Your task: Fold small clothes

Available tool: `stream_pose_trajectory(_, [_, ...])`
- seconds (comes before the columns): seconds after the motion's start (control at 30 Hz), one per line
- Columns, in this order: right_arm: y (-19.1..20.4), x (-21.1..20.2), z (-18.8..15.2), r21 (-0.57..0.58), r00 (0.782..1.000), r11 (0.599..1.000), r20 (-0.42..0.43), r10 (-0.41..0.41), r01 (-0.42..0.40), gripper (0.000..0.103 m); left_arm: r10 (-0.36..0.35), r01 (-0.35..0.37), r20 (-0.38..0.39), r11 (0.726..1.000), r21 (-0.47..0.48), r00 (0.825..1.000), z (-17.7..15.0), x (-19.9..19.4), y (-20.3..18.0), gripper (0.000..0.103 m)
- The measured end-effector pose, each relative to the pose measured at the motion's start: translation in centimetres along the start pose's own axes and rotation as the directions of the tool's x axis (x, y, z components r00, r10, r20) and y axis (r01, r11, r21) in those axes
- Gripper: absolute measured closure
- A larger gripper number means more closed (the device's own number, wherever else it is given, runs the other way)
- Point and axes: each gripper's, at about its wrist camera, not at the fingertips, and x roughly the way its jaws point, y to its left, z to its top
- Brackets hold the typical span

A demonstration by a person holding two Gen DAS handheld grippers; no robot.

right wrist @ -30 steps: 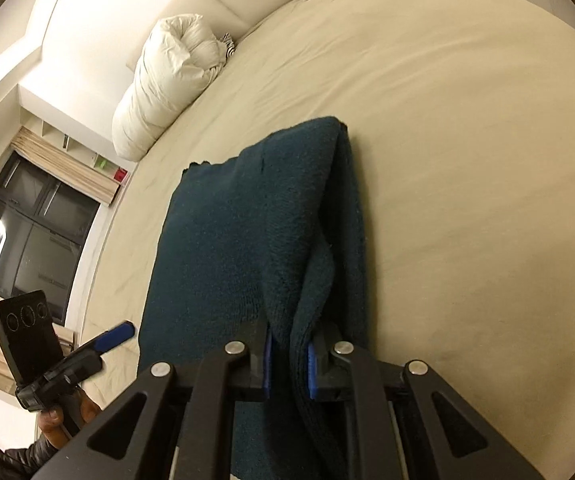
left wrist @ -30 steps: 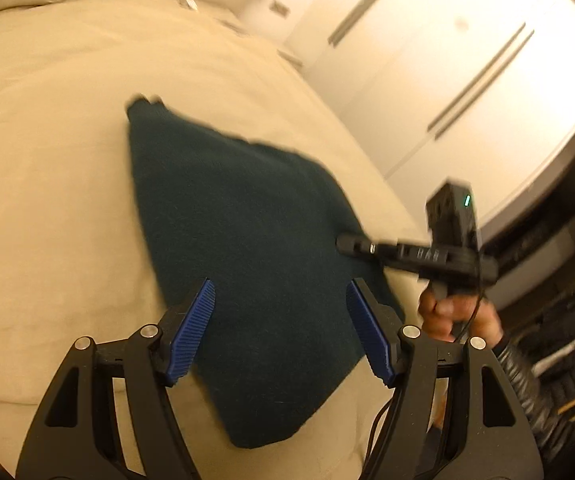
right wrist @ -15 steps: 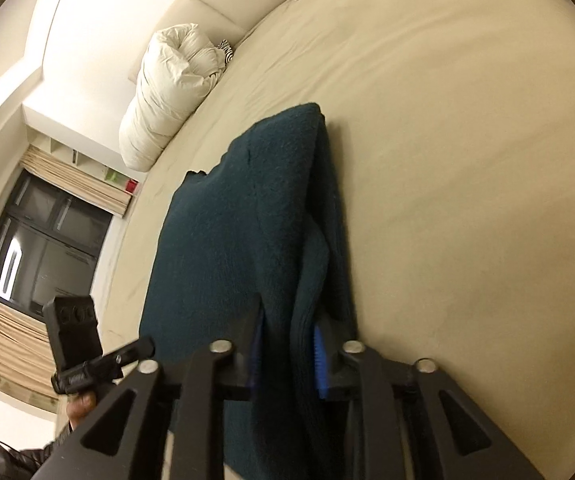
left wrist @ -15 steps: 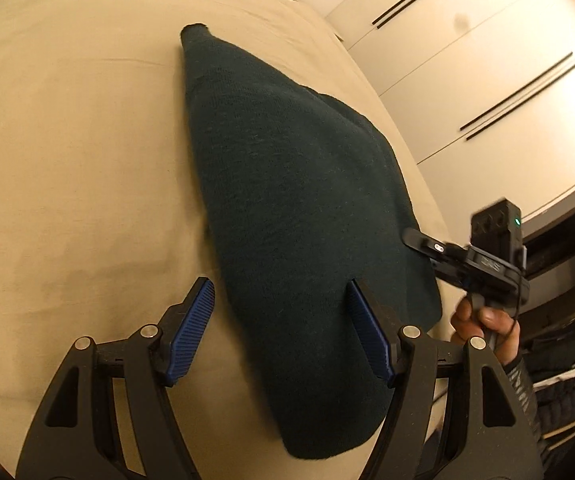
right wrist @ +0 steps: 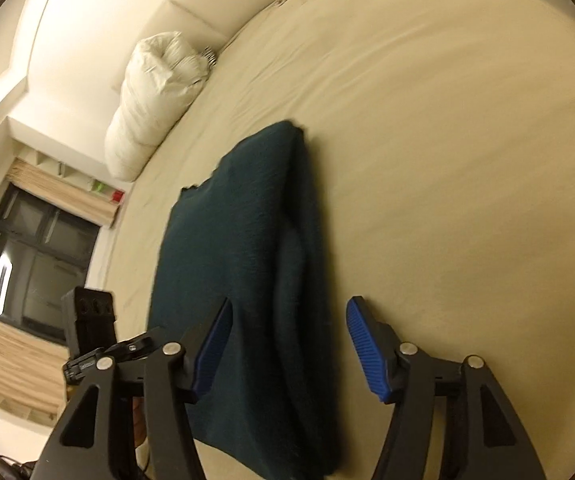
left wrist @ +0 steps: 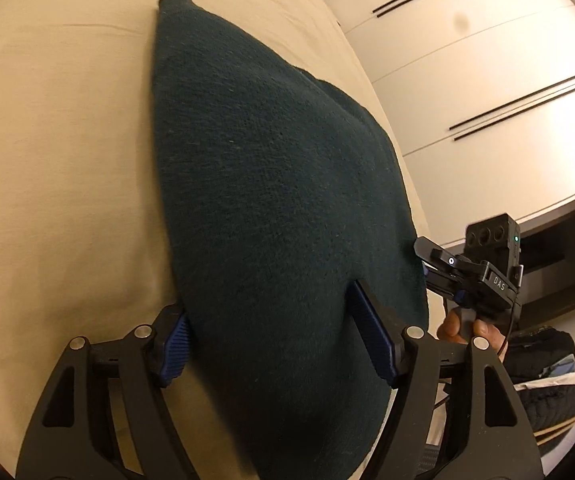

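Presently catalogued, all positions given relative to the dark teal garment:

Garment: dark teal garment, knitted or fleecy, lying doubled over on the beige bed sheet; in the right wrist view its folded, thicker edge runs along the right side.

Left gripper: left gripper, black frame, ribbed blue pads; jaws wide and opening a little, straddling the near end of the garment; the left pad sits at the garment's left edge, the other over its top; cloth lies between the jaws, no squeeze visible.

Right gripper: right gripper, jaws opening, standing apart over the folded edge; cloth lies between the pads but is not pinched.

Writing: letters "DAS" on the right gripper's body, seen from the left wrist view; a green light glows on the box above it.

Hand: person's hand under that gripper, just right of the garment.

Bedding roll: white duvet, well beyond the garment, against the headboard.

Cupboards: white doors with black bar handles, right of the garment.

Window: dark window, left of the garment.
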Motion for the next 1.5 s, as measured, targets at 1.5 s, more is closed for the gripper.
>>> stream_pose_trajectory(1.5, [14.4,10.4,-17.0,-0.036,0.988,0.99,-0.076,0.136,-0.139,0.064,0.144,-0.136,0.209,0.989,-0.052,0.967,-16.3,-19.3,11.2,0.056])
